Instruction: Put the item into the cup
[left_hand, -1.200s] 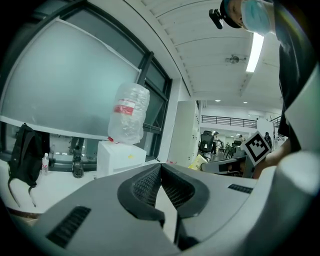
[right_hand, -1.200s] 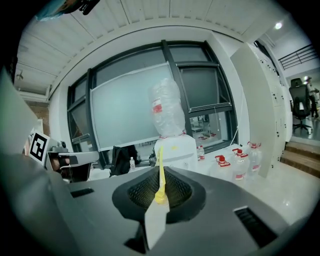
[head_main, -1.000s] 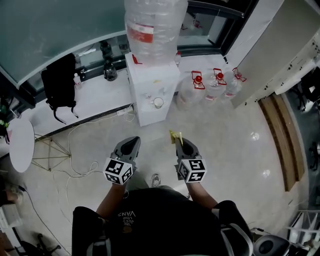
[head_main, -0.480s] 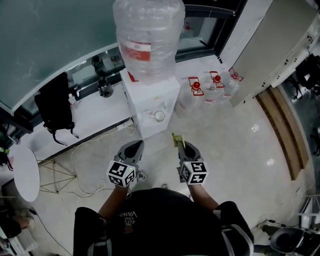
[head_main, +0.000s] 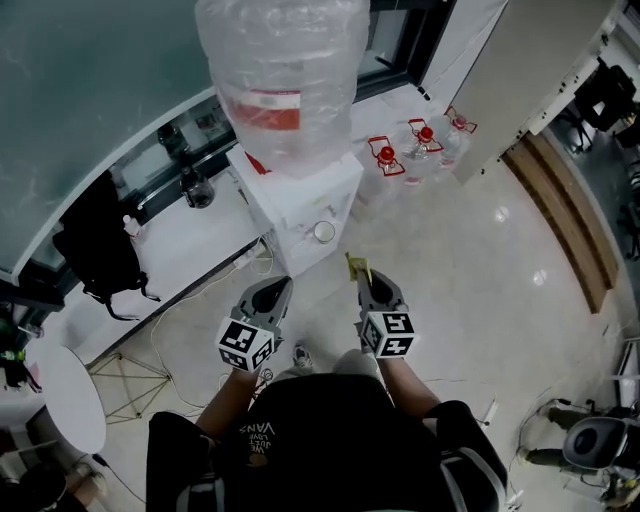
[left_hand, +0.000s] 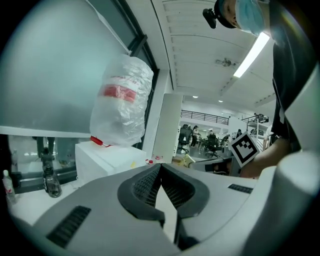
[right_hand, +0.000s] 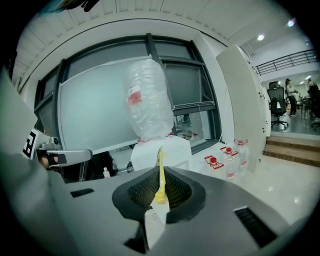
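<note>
My right gripper (head_main: 361, 273) (right_hand: 160, 172) is shut on a thin yellow packet (head_main: 355, 267) (right_hand: 160, 170) that sticks up edge-on from between its jaws. My left gripper (head_main: 277, 286) (left_hand: 160, 169) is shut with nothing in it. Both are held side by side in front of a white water dispenser (head_main: 297, 205) (right_hand: 160, 150) (left_hand: 107, 157). A small white cup (head_main: 324, 231) stands on the dispenser's front ledge, a short way beyond the right gripper's tip. A big clear water bottle (head_main: 275, 75) (right_hand: 147, 102) (left_hand: 122, 102) sits upside down on the dispenser.
Several full water bottles with red caps (head_main: 415, 150) (right_hand: 225, 160) stand on the floor right of the dispenser. A black backpack (head_main: 95, 245) leans on a low white ledge at the left, with white cables (head_main: 170, 325) trailing over the floor. A round white table (head_main: 65, 400) is at far left.
The person has stepped closer to the dispenser, so it and the cup look larger and nearer. Both grippers keep their places and stay shut; the packet stays in the right one.
</note>
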